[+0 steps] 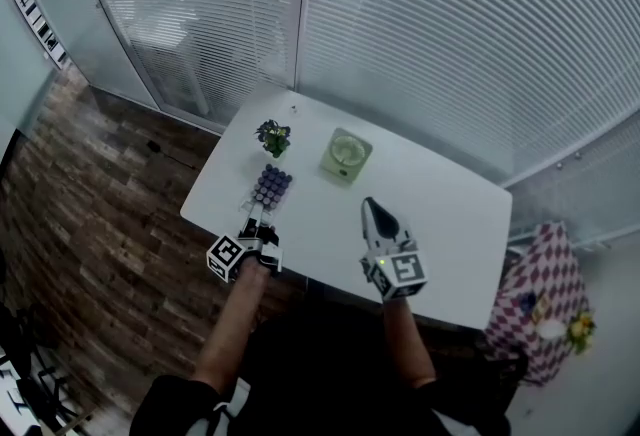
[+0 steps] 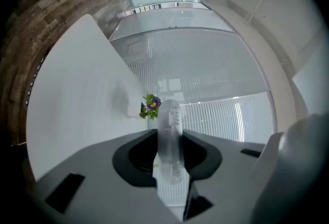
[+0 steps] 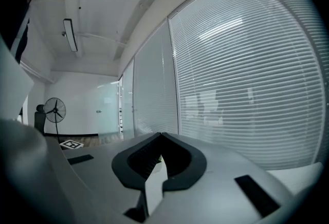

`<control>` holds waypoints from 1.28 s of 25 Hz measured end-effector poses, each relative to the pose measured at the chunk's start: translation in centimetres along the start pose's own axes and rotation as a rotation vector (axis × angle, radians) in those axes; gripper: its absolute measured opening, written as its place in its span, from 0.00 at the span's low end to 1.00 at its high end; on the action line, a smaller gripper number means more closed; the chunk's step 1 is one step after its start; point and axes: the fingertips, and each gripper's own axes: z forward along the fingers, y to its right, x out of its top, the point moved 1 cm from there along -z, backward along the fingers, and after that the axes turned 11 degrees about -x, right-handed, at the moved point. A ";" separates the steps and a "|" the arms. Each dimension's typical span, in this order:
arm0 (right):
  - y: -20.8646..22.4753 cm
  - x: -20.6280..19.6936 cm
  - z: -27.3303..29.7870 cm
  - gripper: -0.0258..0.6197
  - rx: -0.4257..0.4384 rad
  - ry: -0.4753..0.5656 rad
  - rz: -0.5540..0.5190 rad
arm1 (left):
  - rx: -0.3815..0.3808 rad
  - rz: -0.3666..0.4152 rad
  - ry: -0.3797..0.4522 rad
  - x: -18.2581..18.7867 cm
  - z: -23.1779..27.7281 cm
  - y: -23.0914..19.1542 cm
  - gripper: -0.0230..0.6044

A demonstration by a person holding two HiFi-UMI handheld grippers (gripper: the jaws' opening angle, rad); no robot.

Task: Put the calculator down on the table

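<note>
**deskguy:** Since the table [image 1: 440, 224] fills most of the head view, where's the calculator [image 1: 271, 186] on it?

**me:** Near-left corner, at 12 o'clock from my left tongs [image 1: 258, 220], which are clamped on its near end. I'm holding it flat, keys up, so it can land flush. Can't tell if it's touching or just above the top. My right tongs [image 1: 372, 208] sit at 3 o'clock from the left ones, pinched together on nothing, parked out of the way I'd say.

**deskguy:** Do the gripper views add anything?

**me:** Only the head view shows the green square thing [image 1: 346, 156], at 2 o'clock from the calculator. The left gripper view shows the calculator edge-on between the pads, with the little plant [image 2: 150, 106] just past it at 11 o'clock.
</note>
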 end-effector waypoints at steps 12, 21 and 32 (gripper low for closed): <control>1.5 -0.1 0.9 0.05 -0.011 -0.023 0.000 | 0.181 0.017 -0.086 -2.1 2.5 -10.4 0.20; 2.1 -1.6 0.8 0.05 -0.007 -0.042 0.020 | 0.274 0.016 -0.126 -2.9 2.9 -14.8 0.20; 2.8 -1.0 1.4 0.05 -0.023 -0.041 0.031 | 0.286 0.001 -0.122 -3.7 3.1 -15.8 0.20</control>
